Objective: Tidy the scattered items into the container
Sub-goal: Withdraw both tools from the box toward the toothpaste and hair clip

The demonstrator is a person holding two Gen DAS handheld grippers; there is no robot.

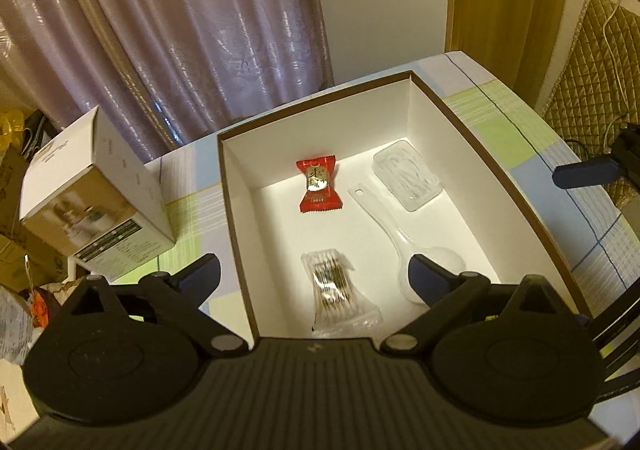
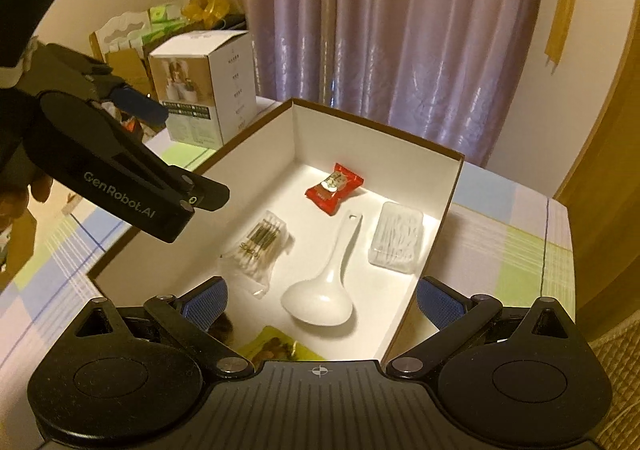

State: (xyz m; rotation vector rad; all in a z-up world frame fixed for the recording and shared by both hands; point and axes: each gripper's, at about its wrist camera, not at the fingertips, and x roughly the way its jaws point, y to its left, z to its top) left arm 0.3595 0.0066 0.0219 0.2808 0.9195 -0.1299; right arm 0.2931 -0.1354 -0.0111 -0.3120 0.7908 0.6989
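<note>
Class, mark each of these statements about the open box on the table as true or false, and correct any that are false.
1. A white spoon lies inside the box. True.
2. The red sachet lies on the tablecloth outside the box. False: it lies on the box floor, near the far wall.
3. The left gripper is shut on the bag of cotton swabs. False: its jaws stand wide open with nothing between them, and the bag lies on the box floor.
4. A clear plastic case lies in the box beside the spoon's handle. True.
5. The right gripper is open. True.
</note>
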